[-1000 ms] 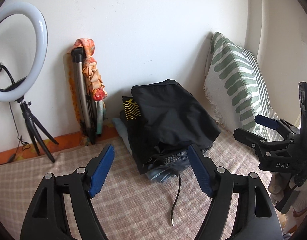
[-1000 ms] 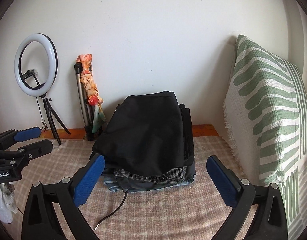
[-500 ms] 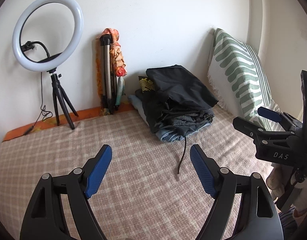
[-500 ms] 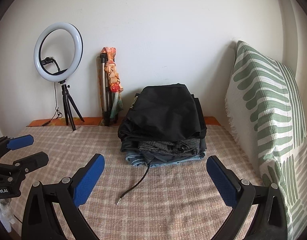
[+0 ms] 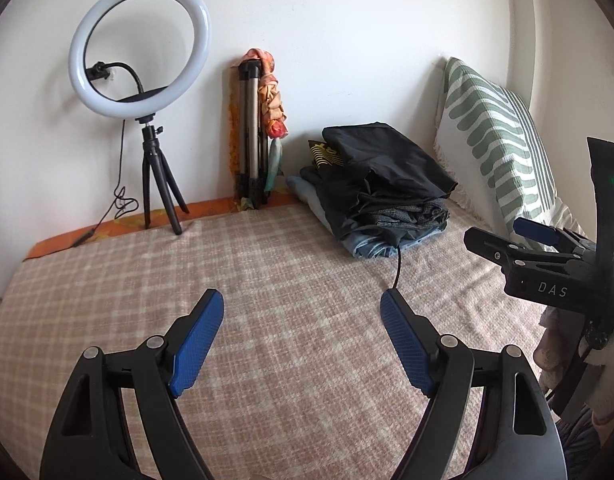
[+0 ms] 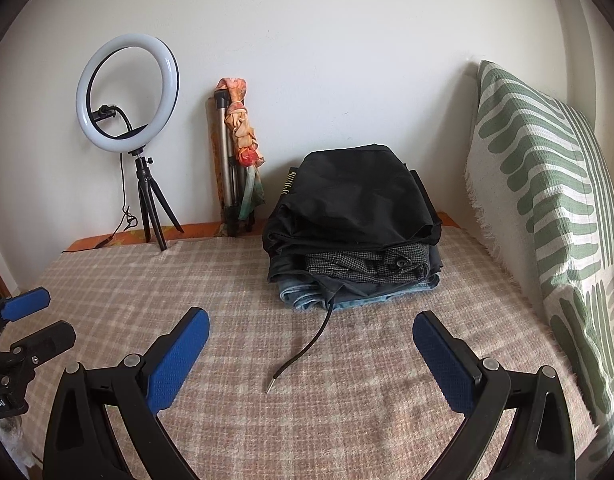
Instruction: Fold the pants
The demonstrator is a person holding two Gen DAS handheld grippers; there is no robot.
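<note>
A stack of folded clothes (image 6: 353, 228) lies at the far side of the bed, against the wall: black cloth on top, a checked grey garment and blue denim below. The same stack of folded clothes (image 5: 381, 184) appears far right in the left wrist view. A black drawstring (image 6: 303, 354) trails from it toward me. My left gripper (image 5: 301, 304) hangs open over the checked blanket (image 5: 267, 280), nothing between its blue pads. My right gripper (image 6: 309, 322) is open too, short of the stack, and it shows from the side as right gripper (image 5: 503, 232).
A ring light on a small tripod (image 6: 129, 96) stands far left by the wall. A folded tripod with an orange cloth (image 6: 235, 152) leans beside it. A green-striped pillow (image 6: 547, 184) stands along the right edge. Part of a person's clothing (image 5: 587, 364) shows at lower right.
Both grippers have pulled back from the stack and sunk slightly; the stack looks smaller and farther, and more blanket and the ring light have come into view. Jaws stay wide.
</note>
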